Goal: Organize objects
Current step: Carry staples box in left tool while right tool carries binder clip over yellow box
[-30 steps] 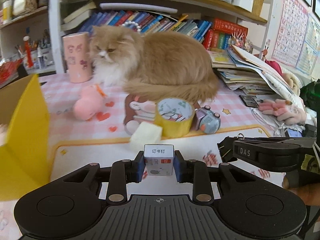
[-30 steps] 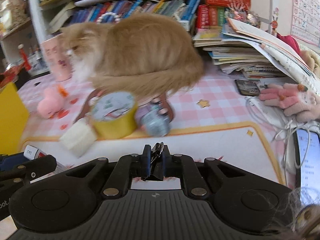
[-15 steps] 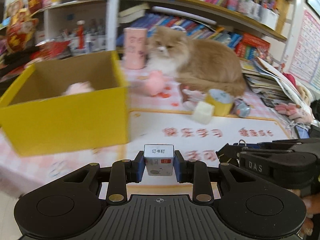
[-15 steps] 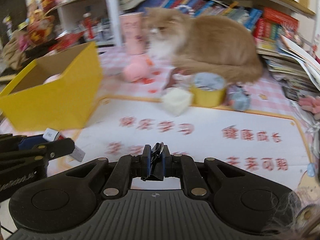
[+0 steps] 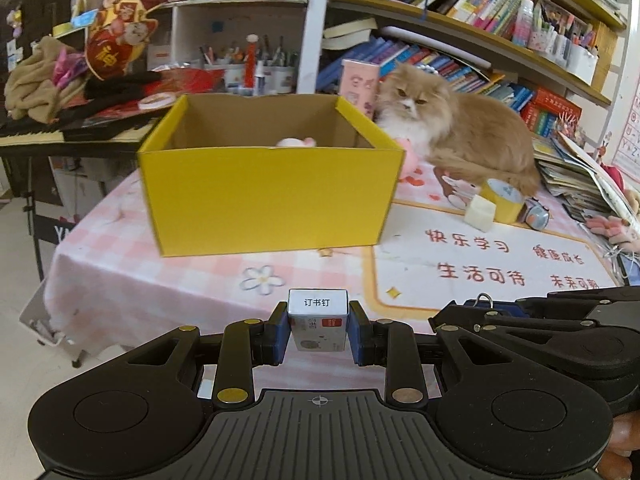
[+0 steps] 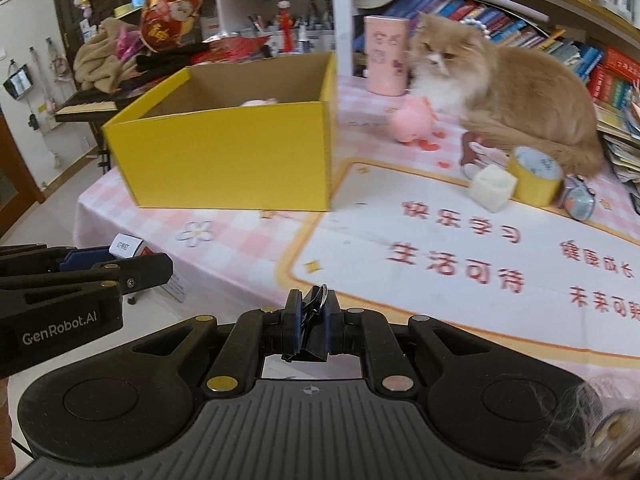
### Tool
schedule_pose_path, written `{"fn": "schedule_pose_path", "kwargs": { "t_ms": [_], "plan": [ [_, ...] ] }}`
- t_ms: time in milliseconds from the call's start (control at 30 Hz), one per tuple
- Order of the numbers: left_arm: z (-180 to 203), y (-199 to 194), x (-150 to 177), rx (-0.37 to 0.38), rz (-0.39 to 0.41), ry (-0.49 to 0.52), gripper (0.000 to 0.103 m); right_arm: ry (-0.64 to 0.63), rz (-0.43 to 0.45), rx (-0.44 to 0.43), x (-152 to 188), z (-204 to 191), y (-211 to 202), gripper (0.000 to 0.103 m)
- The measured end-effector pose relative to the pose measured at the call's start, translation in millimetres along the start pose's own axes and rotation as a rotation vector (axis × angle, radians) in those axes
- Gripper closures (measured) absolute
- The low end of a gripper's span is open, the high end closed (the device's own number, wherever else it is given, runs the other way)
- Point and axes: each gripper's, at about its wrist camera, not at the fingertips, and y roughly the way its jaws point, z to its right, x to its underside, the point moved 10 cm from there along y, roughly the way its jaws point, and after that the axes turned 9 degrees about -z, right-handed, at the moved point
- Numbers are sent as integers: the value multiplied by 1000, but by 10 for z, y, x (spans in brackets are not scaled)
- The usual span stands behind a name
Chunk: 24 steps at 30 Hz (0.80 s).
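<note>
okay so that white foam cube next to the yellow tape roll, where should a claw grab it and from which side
Take the white foam cube across its two flat side faces, coming from above and from the mat side. Its top and the near faces look clear, while the yellow tape roll sits right against its far right side and the cat lies just behind, so that side looks crowded.

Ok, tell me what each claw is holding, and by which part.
The left claw grips a small staple box by its two side faces. The right claw is shut on a black binder clip, pinching its body flat between the pads.
</note>
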Motion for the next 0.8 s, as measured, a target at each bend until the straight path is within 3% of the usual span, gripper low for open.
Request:
{"fn": "schedule_pose_path", "kwargs": {
  "t_ms": [500,800],
  "plan": [
    [-480,-298,24,-33,70,-35,75,-57,36,-16,-88,-602,-32,93],
    [-577,-418,-359,-46,172,-36,75,-105,65,-35,-368,-766,-26,93]
  ]
}}
